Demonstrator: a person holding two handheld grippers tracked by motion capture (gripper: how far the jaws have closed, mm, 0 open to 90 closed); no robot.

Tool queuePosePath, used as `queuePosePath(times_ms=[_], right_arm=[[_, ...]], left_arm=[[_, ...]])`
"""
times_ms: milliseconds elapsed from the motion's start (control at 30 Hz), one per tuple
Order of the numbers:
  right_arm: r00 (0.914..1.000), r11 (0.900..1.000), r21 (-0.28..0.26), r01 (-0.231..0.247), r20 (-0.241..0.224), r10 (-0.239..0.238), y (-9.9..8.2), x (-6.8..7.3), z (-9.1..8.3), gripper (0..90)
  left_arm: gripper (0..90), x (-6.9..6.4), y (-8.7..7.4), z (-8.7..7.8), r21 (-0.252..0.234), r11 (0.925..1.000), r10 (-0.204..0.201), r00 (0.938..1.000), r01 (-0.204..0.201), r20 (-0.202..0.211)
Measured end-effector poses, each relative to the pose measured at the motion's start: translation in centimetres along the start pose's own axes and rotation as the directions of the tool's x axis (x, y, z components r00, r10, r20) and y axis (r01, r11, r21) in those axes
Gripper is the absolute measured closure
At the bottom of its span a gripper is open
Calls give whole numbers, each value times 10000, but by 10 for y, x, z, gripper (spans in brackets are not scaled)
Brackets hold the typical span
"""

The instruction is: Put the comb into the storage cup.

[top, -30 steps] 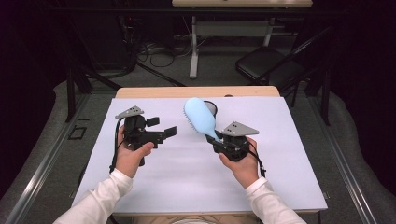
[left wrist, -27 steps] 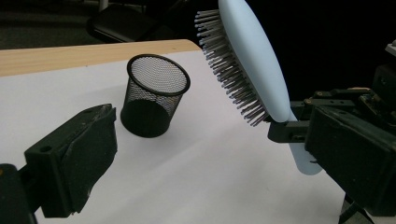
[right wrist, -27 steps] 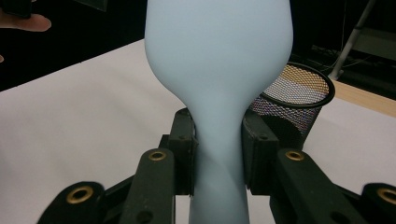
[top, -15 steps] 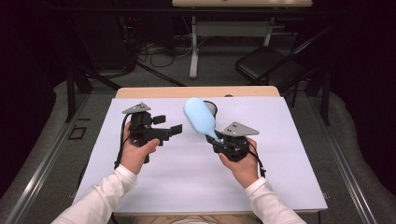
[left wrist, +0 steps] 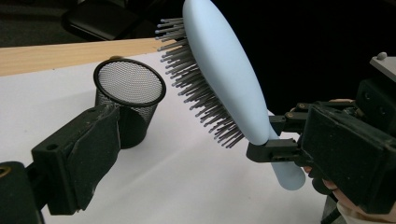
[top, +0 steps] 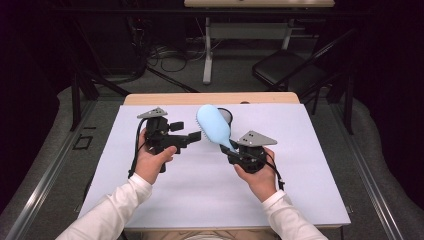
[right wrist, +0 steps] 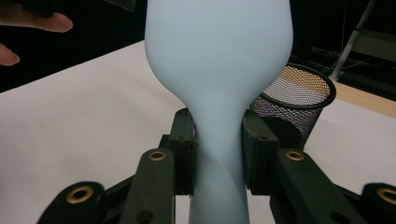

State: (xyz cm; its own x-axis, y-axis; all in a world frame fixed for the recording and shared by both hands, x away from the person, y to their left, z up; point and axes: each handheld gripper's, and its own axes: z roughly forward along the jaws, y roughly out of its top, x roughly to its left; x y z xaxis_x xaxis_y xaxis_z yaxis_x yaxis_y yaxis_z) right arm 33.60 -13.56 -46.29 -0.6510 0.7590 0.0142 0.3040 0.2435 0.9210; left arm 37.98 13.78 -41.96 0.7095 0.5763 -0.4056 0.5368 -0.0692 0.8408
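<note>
Your right gripper (top: 231,148) is clamped on the narrow handle of the pale blue plastic paddle hairbrush (top: 214,125), holding it raised above the white table top (top: 200,195) with the head tilted up and away from you and the grey bristles (left wrist: 196,88) facing your left side. In the right gripper view both pads press the handle's neck squarely. Your left gripper (top: 196,136) hovers just beside the bristles, its jaws apart with nothing between them. The black wire-mesh cup (left wrist: 128,100) stands on the table just beyond the brush. This looks like the carrying step, with a handover or a drop into the cup to follow. For the next move, take the brush over the cup's rim, handle down, and keep your left jaws off the bristles.
</note>
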Motion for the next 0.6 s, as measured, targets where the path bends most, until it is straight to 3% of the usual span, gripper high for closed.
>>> queuePosePath(times_ms=[600], right_arm=[[10000, 10000, -86, -23, -37, 23, 0, 1, -1, 694]], left_arm=[[50, -2, 8, 15, 199, 9990, -404, 9988, 398, 286]])
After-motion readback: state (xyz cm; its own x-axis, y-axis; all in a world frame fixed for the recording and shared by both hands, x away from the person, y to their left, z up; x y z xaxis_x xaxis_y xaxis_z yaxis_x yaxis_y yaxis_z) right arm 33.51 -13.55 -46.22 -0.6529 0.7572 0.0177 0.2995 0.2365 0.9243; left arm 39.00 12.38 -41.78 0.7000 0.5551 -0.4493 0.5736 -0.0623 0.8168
